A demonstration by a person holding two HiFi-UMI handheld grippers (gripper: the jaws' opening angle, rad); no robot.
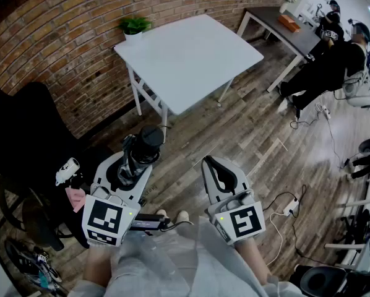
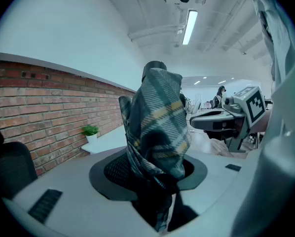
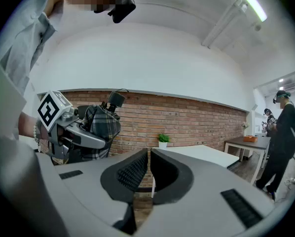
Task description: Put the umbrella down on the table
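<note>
Carrying stage: folded umbrella (image 2: 157,125) sat clamped in left claw (image 1: 133,161), well short of table (image 1: 191,57); right claw (image 3: 148,168) was clenched, empty; next move probably called for reaching over table, lowering, then releasing.

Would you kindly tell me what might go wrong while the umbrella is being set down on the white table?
The left gripper alone grips the folded umbrella, low down and on loose fabric. Most of it stands above the jaws, so it may tip or slip. The potted plant sits at a corner of the white table; setting down near it might knock it.
</note>
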